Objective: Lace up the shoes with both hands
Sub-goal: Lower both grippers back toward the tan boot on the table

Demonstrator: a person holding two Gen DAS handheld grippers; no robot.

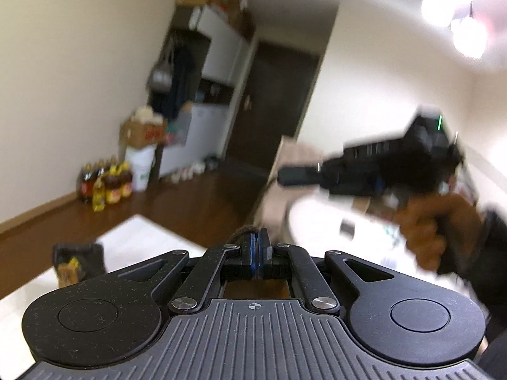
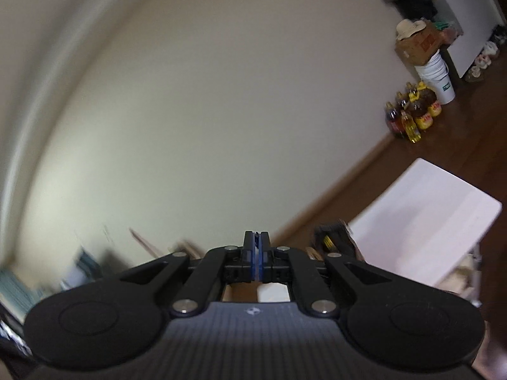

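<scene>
Cream walls and blurred clutter fill both views. Left gripper (image 1: 259, 237) pinches a brown lace (image 1: 242, 231); right gripper (image 2: 256, 240) looks pressed together. Shoe (image 1: 77, 261) sits low on the table (image 1: 152, 237). Hard pulling could slip the lace free.

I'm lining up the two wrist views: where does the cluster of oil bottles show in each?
Left wrist view: oil bottles at left, on the floor by the wall.
Right wrist view: oil bottles at upper right, against the wall.
Shared landmark: white bucket beside them.
</scene>
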